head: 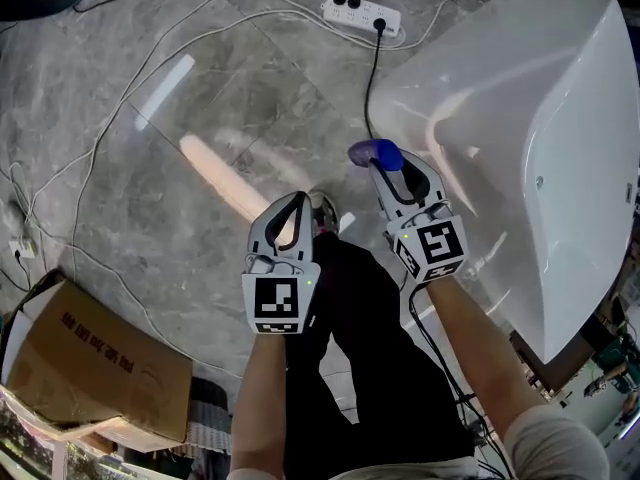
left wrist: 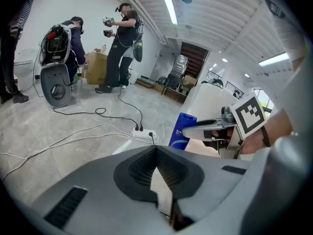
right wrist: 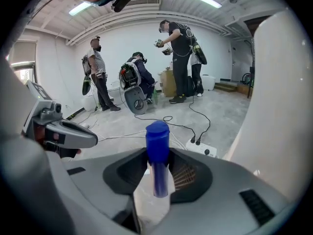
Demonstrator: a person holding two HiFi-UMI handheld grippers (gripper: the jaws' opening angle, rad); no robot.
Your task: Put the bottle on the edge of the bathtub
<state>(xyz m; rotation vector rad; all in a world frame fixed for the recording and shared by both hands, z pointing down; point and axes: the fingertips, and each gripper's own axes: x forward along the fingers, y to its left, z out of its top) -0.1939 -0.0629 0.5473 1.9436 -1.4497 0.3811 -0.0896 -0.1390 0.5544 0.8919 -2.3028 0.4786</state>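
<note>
A blue bottle point(head: 374, 152) with a blue cap sticks out of my right gripper point(head: 388, 166), whose jaws are shut on its body. In the right gripper view the bottle point(right wrist: 157, 136) stands upright between the jaws, cap outward. The white bathtub point(head: 560, 118) lies just to the right of that gripper; its wall point(right wrist: 281, 106) fills the right of the right gripper view. My left gripper point(head: 297, 200) hovers beside it on the left, shut and empty. In the left gripper view, past the closed left gripper point(left wrist: 156, 150), the bottle point(left wrist: 182, 130) shows in the other gripper.
A white power strip point(head: 362, 13) and several cables point(head: 120, 118) lie on the grey marble floor ahead. A cardboard box point(head: 90, 368) sits at the lower left. My black trouser leg point(head: 370, 338) is below the grippers. People point(left wrist: 122, 43) stand far across the room.
</note>
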